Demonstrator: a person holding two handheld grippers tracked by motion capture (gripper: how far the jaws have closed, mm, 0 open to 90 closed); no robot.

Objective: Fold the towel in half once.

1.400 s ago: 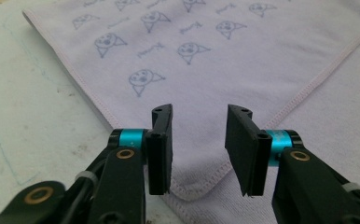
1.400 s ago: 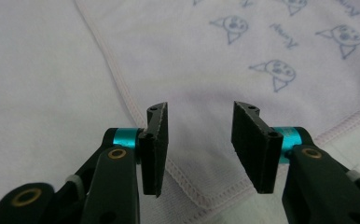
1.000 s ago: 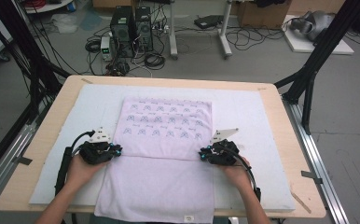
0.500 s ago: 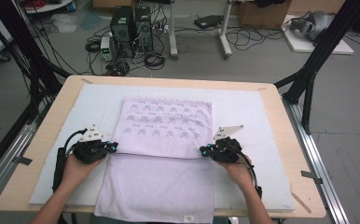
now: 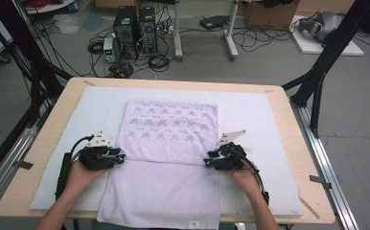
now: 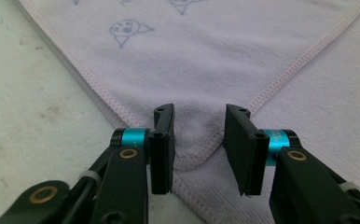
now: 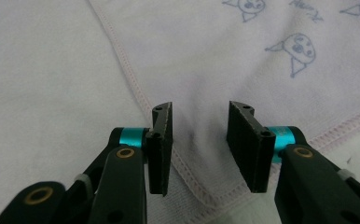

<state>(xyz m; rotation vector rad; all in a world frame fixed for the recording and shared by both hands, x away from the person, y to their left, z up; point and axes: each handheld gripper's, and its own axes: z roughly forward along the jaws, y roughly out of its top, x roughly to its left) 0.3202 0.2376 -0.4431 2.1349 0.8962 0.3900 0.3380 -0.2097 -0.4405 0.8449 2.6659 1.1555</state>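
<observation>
A lilac towel (image 5: 168,129) printed with small cat faces lies on the white mat (image 5: 250,110), its far half folded over onto the near half. My left gripper (image 5: 121,157) sits at the left corner of that folded layer and my right gripper (image 5: 207,163) at the right corner. In the left gripper view my left gripper (image 6: 199,112) stands open with the hemmed corner (image 6: 192,156) lying slack between the jaws. In the right gripper view my right gripper (image 7: 200,109) is likewise open over its corner (image 7: 206,186). Both pairs of jaws have just been opening, and the pads do not press the cloth.
The wooden table (image 5: 44,139) carries the mat, and the towel's near edge with a small label (image 5: 192,224) reaches the front edge. Black frame legs (image 5: 317,81) stand at both sides. Computer towers (image 5: 135,24) and cables lie on the floor beyond.
Both hands stay at the corners of the folded layer, the left one drifting slightly left and back. The towel lies as before.
</observation>
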